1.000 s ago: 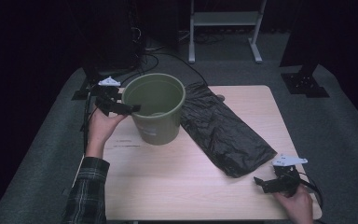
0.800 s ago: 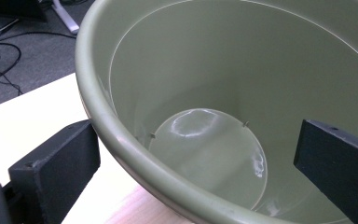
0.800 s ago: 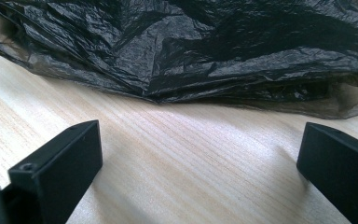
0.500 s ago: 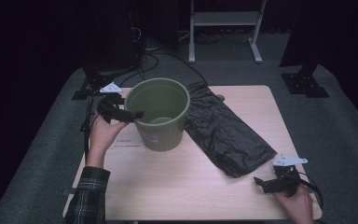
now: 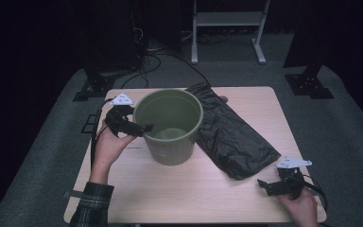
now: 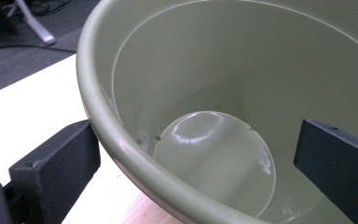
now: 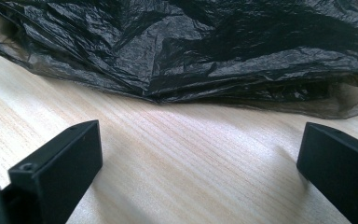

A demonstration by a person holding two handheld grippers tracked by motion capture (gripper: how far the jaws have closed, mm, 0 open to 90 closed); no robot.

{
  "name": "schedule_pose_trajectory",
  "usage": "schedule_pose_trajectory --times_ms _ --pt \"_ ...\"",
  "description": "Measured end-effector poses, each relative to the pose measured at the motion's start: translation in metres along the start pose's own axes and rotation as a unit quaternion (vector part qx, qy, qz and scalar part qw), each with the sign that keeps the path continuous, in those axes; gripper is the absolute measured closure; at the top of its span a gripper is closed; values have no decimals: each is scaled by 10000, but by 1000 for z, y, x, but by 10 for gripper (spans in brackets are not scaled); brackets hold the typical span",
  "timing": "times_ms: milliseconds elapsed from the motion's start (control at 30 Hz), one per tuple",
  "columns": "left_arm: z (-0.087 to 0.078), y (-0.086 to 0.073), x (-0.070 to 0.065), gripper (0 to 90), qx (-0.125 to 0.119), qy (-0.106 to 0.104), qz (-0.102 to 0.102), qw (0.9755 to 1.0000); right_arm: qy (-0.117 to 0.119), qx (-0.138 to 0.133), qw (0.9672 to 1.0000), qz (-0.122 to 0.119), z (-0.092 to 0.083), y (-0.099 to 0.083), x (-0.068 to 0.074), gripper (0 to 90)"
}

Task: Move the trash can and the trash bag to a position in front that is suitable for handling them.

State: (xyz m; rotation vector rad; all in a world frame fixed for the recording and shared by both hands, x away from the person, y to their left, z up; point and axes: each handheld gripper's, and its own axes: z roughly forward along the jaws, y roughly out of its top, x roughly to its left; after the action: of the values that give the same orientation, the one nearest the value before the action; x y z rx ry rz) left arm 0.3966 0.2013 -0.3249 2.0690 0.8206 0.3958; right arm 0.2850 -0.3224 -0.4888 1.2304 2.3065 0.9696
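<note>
The green bucket [image 5: 171, 126] stands upright on the left half of the wooden table [image 5: 170, 194], touching the black plastic bag [image 5: 231, 132] that lies flat just to its right. The left gripper [image 5: 139, 127] sits at the bucket's left rim, its 2 jaws spread wide astride the wall, 1 outside and 1 inside, not pinching it. The right gripper [image 5: 264, 184] rests low near the table's front right corner, jaws spread, facing the bag's near edge and apart from it.
</note>
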Motion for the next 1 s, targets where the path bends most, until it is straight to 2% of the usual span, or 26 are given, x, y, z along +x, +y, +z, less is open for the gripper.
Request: schedule_pose_trajectory --times_ms 233,567,833,1000 --pt "0 0 -24 0 39 -209 185 9996 -3 4 10000 5 0 0 0 0" --pt "-1 -3 -55 0 27 -471 335 9983 -6 -3 10000 -6 0 0 0 0" --pt "-3 -6 -70 0 -26 -609 402 9973 -4 1 10000 -3 0 0 0 0" --pt "-3 -8 -72 0 -93 -649 374 9971 -6 2 10000 5 0 0 0 0"
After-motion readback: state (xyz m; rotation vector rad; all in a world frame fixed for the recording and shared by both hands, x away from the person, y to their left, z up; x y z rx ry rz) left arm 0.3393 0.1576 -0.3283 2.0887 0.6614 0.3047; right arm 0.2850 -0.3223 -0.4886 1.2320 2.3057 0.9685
